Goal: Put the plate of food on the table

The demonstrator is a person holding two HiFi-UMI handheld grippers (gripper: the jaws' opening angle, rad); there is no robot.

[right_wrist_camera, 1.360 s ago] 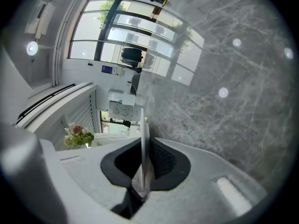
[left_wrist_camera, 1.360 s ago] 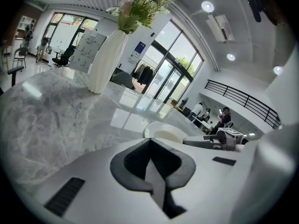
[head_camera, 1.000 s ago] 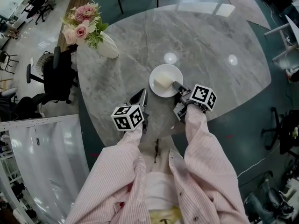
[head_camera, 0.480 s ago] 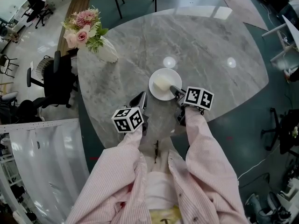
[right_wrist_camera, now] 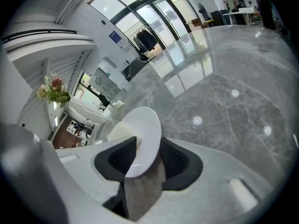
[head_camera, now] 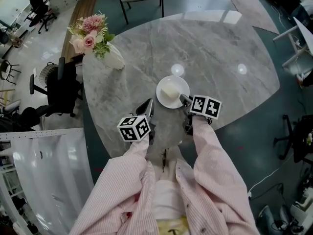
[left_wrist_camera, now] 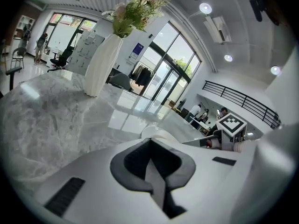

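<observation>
Pink-striped sleeves [head_camera: 211,151] nearest. Left gripper [head_camera: 148,106] over grey marble table [head_camera: 220,43], jaws together, nothing between. Right gripper [head_camera: 184,100] clamped on rim of white plate [head_camera: 179,84] holding pale food block [head_camera: 169,90], mid-table; contact with tabletop unclear. Farther left, white vase [head_camera: 115,58] of pink flowers.

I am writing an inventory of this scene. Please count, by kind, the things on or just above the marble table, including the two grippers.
Plate: 1
Piece of food: 1
Vase of flowers: 1
Grippers: 2, the left gripper and the right gripper
Total: 5
</observation>
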